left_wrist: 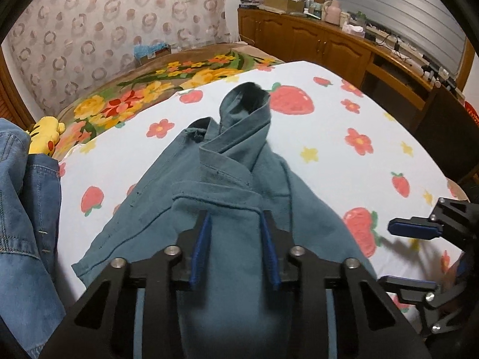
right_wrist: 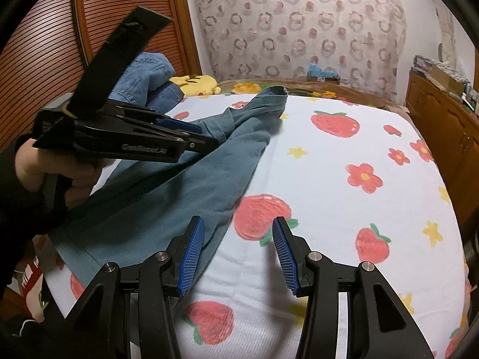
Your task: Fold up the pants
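Observation:
The teal pants lie crumpled on a white bedspread with strawberries and flowers. One leg end stands bunched up at the far end. My left gripper is open just above the pants near their near end, fabric showing between its blue pads. In the right wrist view the pants lie at left with the left gripper over them. My right gripper is open and empty above the bedspread, its left pad at the pants' edge. It also shows in the left wrist view at the right.
Blue denim clothes and a yellow plush toy lie at the bed's left side. A floral blanket covers the far end. A wooden cabinet with clutter stands at the right. A slatted wooden door is on the left.

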The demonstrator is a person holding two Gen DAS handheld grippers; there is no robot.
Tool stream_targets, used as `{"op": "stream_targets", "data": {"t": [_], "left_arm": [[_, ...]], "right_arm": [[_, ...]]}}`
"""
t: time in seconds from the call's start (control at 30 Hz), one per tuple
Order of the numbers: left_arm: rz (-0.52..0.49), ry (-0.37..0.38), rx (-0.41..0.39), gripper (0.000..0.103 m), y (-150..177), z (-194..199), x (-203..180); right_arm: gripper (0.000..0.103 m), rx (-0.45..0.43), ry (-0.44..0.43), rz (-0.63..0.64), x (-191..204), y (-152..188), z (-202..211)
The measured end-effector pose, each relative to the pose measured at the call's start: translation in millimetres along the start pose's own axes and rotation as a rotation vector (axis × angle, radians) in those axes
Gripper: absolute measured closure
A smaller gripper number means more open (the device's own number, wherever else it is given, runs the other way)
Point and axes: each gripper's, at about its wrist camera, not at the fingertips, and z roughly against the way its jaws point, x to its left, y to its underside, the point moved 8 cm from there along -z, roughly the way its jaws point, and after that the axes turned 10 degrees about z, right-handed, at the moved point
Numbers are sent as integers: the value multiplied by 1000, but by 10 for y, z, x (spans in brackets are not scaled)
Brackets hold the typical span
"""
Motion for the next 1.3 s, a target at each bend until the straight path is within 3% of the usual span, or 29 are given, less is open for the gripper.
{"op": "stream_targets", "data": {"t": [0.13, 0.37, 0.57, 0.87, 0.97, 1.03, 1.1, 1.3], "left_arm": [[9, -22, -25, 97, -13, 52, 56], [77, -84, -121, 98, -53, 480, 469], [134, -137, -149, 98, -39, 672, 872], [168, -173, -179, 98, -45, 765, 1018], [157, -152, -167, 84, -1, 720, 959], [143, -145, -160, 64, 34, 684, 905], [134, -126, -149, 57, 59, 619, 841], [101, -96, -104, 57, 54, 345, 656]], "right_arm": [[54, -1, -1, -6, -16, 6, 6], [54, 2, 5, -8, -23, 3, 5], [54, 9, 12, -9, -32, 2, -14], [54, 21, 24, -6, -49, 5, -31], [54, 22, 25, -6, -51, 8, -26], [54, 23, 26, -6, -57, 10, -21], [54, 23, 26, -5, -59, 11, -20], [54, 25, 22, -7, -61, 19, -11]]}}
